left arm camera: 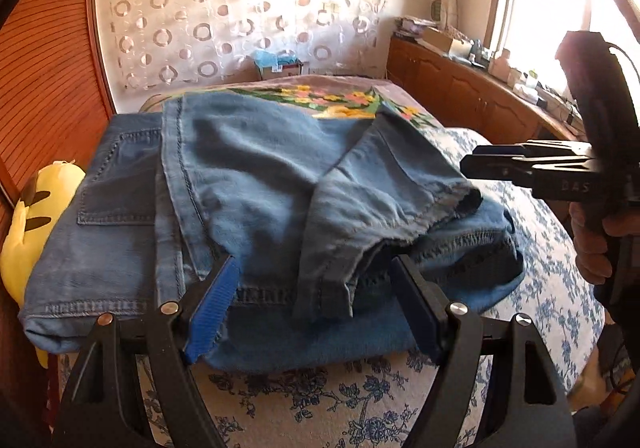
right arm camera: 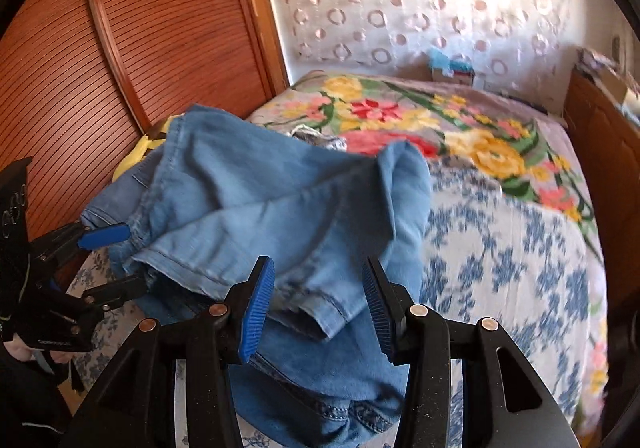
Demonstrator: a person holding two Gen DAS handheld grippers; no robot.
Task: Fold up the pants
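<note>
Blue jeans (left arm camera: 260,176) lie folded in a pile on the bed, with a back pocket showing at the left and a leg laid across the top. The leg's hem (left arm camera: 320,288) rests at the near edge. My left gripper (left arm camera: 316,304) stands wide open at that near edge, its fingers either side of the hem and not pressing it. From the right wrist view the jeans (right arm camera: 260,188) fill the middle. My right gripper (right arm camera: 318,308) is open over the hem's corner, pads clear of the cloth. The left gripper (right arm camera: 120,262) shows at the left, the right gripper (left arm camera: 468,164) at the right.
The bed has a white cover with blue flowers (left arm camera: 540,248) and a bright floral blanket (right arm camera: 400,116) further back. A yellow plush toy (left arm camera: 28,232) lies left of the jeans against a wooden slatted wardrobe (right arm camera: 120,48). A wooden cabinet (left arm camera: 460,88) lines the right side.
</note>
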